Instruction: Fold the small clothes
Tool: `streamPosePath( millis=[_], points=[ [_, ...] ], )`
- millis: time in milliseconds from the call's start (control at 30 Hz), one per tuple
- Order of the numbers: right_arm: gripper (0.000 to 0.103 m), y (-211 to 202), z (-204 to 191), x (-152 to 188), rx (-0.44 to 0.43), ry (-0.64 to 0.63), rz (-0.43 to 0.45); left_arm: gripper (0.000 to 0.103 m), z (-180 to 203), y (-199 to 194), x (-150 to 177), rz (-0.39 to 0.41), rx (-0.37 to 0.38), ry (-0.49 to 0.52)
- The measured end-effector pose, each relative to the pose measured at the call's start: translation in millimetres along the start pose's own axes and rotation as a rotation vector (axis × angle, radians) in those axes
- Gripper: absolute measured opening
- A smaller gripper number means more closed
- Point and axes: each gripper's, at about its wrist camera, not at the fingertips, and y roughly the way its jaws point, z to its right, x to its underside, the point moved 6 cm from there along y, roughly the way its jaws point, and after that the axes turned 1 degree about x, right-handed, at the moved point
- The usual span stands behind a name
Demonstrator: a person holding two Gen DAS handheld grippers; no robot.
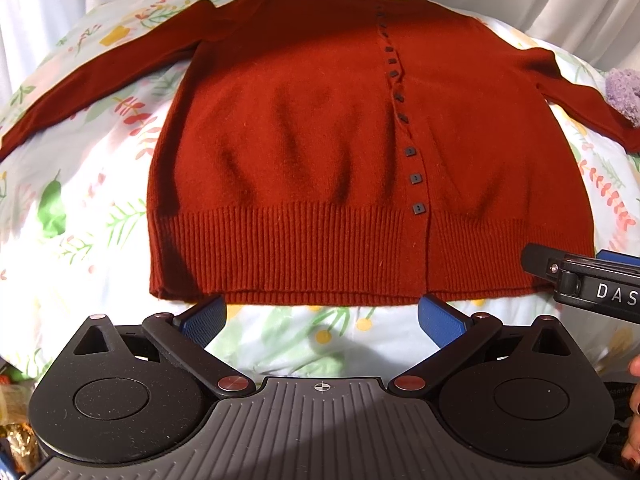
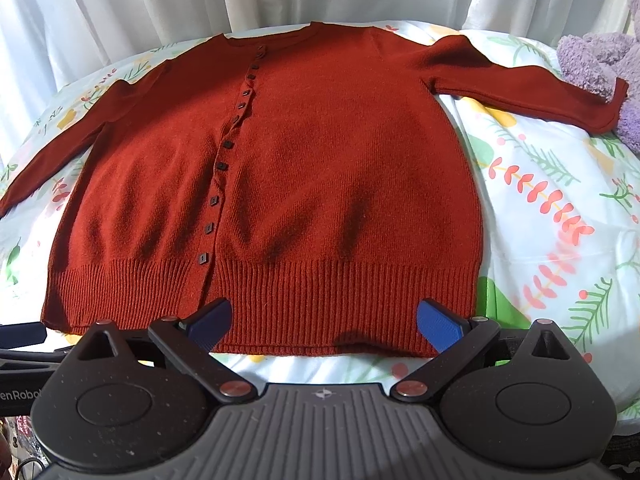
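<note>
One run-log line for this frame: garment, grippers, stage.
cardigan: flat, buttoned, sleeves spread on floral sheet | left gripper: open at hem | right gripper: open over hem | stage: no fold yet

The rust-red cardigan [image 2: 304, 168] is matt knitted wool, ribbed along its hem, with small dark, probably plastic, buttons [image 2: 203, 257]. The floral bedsheet [image 2: 560, 208] is smooth cloth. The right gripper [image 2: 324, 326] has matt black plastic and textured blue pads [image 2: 438, 326].
</note>
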Motion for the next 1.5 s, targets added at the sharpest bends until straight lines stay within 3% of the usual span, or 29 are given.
streamPosePath(
  millis=[933, 1033, 1133, 1200, 1300, 1400, 1500],
  points=[
    [0.099, 2, 1, 1, -0.025, 0.000, -0.008, 0.103, 4, 5, 1, -0.014, 0.019, -0.005],
    [0.099, 4, 0, 2, -0.085, 0.009, -0.018, 0.103, 4, 6, -1, -0.012, 0.033, -0.002],
    [0.099, 6, 5, -4, -0.268, 0.062, 0.023, 0.103, 4, 6, -7, 0.004, 0.045, -0.003],
    [0.099, 3, 23, -17, -0.353, 0.126, 0.136, 0.103, 2, 5, -17, 0.042, 0.043, -0.022],
    [0.099, -5, 76, -47, -0.356, 0.214, 0.421, 0.103, 0, 6, -37, 0.155, 0.029, -0.055],
    [0.099, 11, 145, -82, -0.254, 0.321, 0.460, 0.103, -2, 15, -58, 0.192, 0.074, -0.099],
    [0.099, 25, 229, -107, -0.111, 0.513, 0.483, 0.103, -8, 23, -70, 0.216, 0.192, -0.214]
  ],
)
